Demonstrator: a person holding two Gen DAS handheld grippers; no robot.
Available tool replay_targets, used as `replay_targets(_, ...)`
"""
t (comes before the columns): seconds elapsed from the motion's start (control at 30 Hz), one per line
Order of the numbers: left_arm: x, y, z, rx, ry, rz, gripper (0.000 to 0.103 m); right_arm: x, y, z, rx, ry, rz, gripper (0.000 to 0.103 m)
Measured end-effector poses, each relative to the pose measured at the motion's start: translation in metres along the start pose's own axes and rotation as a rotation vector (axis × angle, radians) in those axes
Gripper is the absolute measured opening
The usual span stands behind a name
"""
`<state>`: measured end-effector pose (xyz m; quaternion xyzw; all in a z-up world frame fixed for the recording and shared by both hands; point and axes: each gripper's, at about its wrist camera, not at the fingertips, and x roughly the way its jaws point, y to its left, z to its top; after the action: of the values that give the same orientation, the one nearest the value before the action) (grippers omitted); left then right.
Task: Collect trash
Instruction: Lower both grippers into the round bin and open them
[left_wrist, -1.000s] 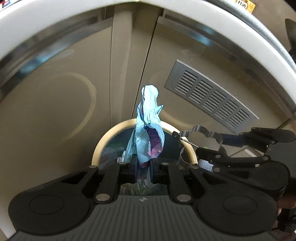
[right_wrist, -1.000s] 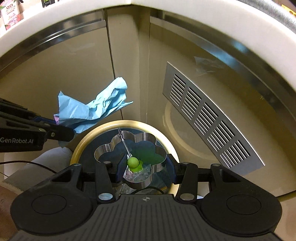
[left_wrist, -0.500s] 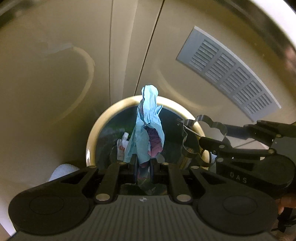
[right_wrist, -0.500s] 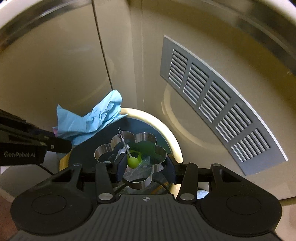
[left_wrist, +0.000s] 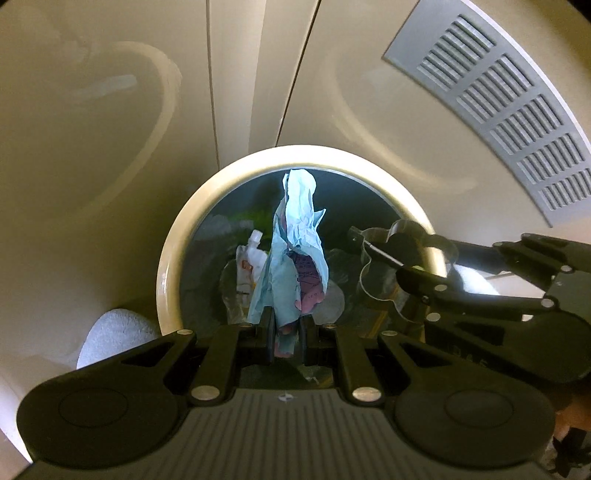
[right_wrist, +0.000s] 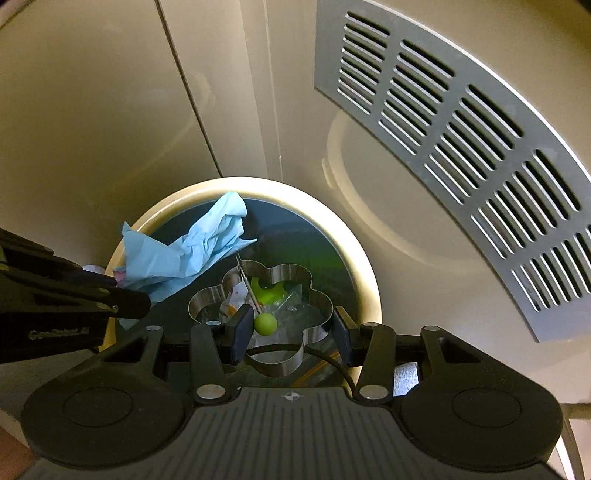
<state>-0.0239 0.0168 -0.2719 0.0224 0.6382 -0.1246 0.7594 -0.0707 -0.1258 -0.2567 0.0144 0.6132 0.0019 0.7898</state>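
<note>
The left gripper (left_wrist: 285, 334) is clamping its two black fingers on a crumpled light-blue paper with a pink printed scrap folded inside it (left_wrist: 293, 254), and the paper is hanging over the mouth of a round cream-rimmed trash bin with a dark liner (left_wrist: 168, 266). From the right wrist view that same paper is sitting at about ten o'clock of the bin's opening, its edge crossing the rim.

The right gripper (right_wrist: 288, 334) is gripping a shiny flower-shaped metal ring mould (right_wrist: 275, 291), its dark pads pressing on the ring's left and right sides. A thin wire with a small green ball at its end (right_wrist: 265, 324) is standing inside the ring. The ring is hanging over the bin's opening toward four o'clock, just beside the paper but apart from it.

Down in the bin, a white squeeze pouch with orange print (left_wrist: 249, 260) and clear plastic wrapping are lying on the liner. A grey slotted vent panel (right_wrist: 454, 147) is showing at two o'clock on the beige cabinet front behind the bin.
</note>
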Motion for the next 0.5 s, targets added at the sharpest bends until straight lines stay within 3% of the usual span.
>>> replay_targets(0.5, 0.035, 0.005, 0.005, 0.014, 0.069, 0.048, 0.014, 0.006, 0.001, 0.015, -0.017, 0.039, -0.013, 0.049)
